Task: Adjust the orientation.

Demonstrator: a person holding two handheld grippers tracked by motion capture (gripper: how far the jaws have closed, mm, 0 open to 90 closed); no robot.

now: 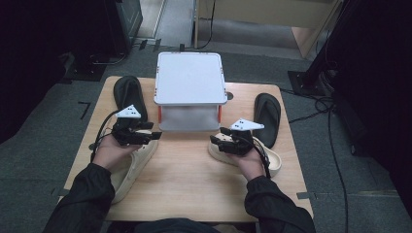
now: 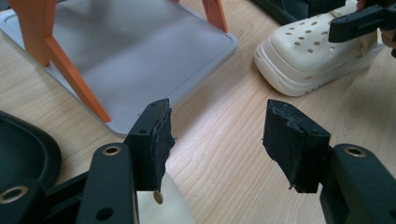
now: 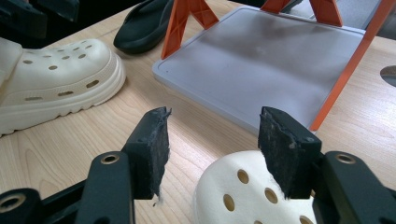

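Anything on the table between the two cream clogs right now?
Nothing: bare wood lies between the left clog and the right clog in the high view. The grey two-tier rack stands farther back, not between them.

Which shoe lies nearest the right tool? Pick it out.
The cream clog on the right, directly under the right tool. The other clog and both black sandals lie farther off.

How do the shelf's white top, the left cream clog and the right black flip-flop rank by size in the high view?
1. Shelf's white top, clearly largest.
2. Left cream clog, though the hand and sleeve hide part of it.
3. Right black flip-flop, slimmer. It lies farther from the camera, so the gap to the clog is unsure.
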